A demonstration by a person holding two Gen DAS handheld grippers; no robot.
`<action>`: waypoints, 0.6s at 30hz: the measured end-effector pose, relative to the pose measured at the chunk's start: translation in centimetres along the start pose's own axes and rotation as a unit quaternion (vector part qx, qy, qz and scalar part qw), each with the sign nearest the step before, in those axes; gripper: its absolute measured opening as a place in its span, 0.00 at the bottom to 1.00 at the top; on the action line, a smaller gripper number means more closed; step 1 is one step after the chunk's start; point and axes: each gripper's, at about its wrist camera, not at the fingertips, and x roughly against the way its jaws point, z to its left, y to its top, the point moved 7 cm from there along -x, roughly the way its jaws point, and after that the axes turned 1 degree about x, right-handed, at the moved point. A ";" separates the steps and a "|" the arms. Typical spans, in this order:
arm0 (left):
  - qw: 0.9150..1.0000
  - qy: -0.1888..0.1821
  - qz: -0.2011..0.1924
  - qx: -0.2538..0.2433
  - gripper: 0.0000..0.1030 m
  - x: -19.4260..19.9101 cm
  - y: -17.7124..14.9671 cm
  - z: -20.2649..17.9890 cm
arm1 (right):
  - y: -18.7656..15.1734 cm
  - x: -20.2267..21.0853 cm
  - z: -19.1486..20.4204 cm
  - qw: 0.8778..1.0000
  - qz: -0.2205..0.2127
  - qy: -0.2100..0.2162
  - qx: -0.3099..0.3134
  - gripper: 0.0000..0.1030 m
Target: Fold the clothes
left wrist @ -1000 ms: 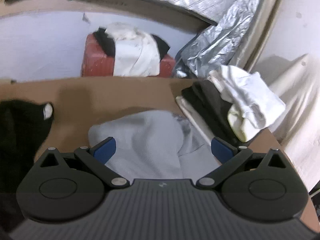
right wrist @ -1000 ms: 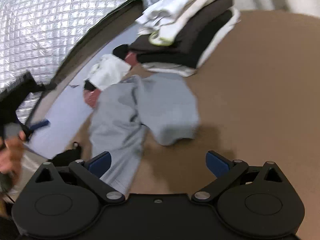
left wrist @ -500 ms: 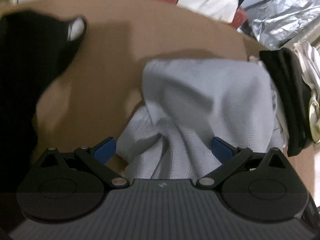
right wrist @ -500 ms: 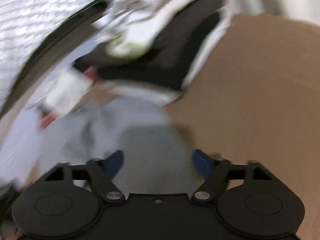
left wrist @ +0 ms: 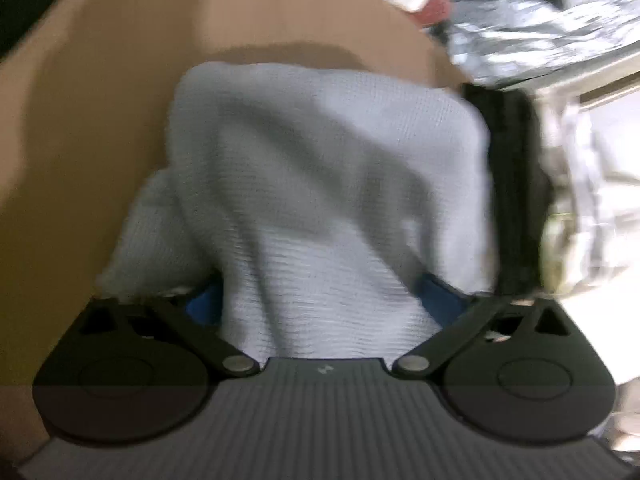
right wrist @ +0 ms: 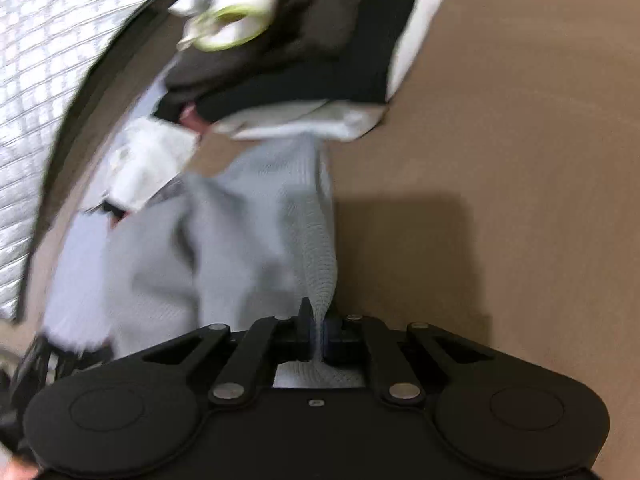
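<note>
A light grey knit garment (left wrist: 328,160) lies crumpled on the brown table (left wrist: 100,120). My left gripper (left wrist: 320,304) is low over its near end. Its jaws are closing, and a wide bunch of the grey cloth fills the gap between the blue pads (left wrist: 440,302). In the right wrist view the same garment (right wrist: 240,240) stretches away to the left. My right gripper (right wrist: 318,332) is shut on its right-hand edge, with a thin fold of knit pinched between the pads. Both views are blurred by motion.
A stack of folded dark and white clothes (right wrist: 312,52) sits just beyond the garment, and shows as a dark edge (left wrist: 516,184) to its right. Silver quilted sheeting (right wrist: 36,80) hangs behind the table. A black garment (left wrist: 24,8) lies far left. Bare brown table (right wrist: 500,200) runs to the right.
Both grippers came down onto the grey garment. The right one went from wide open to shut on its edge. The left one rolled, dipped, and its jaws narrowed around a bunch of cloth.
</note>
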 end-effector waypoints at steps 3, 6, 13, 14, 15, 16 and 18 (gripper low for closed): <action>0.999 -0.035 0.033 0.000 0.44 -1.0 -1.2 -0.3 | -1.7 1.1 1.3 0.999 0.013 0.048 -0.005 0.06; 0.996 -0.056 0.060 -0.016 0.34 -1.9 -3.2 -1.0 | -3.3 4.3 2.3 0.997 0.008 0.069 0.013 0.05; 0.960 0.014 0.050 -0.275 0.27 -2.2 -10.4 -8.3 | -4.8 15.3 3.4 0.988 -0.039 0.012 0.152 0.05; 0.952 0.011 0.050 -0.302 0.25 -2.5 -11.8 -9.4 | -4.6 16.9 3.0 0.986 -0.043 0.001 0.161 0.05; 0.943 0.008 0.051 -0.328 0.24 -2.8 -13.3 -10.4 | -4.4 18.5 2.7 0.984 -0.046 -0.008 0.170 0.05; 0.936 -0.007 0.059 -0.346 0.22 -3.1 -14.9 -11.2 | -4.3 20.3 2.4 0.982 -0.049 -0.017 0.180 0.05; 0.922 -0.044 0.086 -0.375 0.19 -3.8 -18.1 -12.9 | -4.4 23.7 1.9 0.973 -0.053 -0.047 0.217 0.05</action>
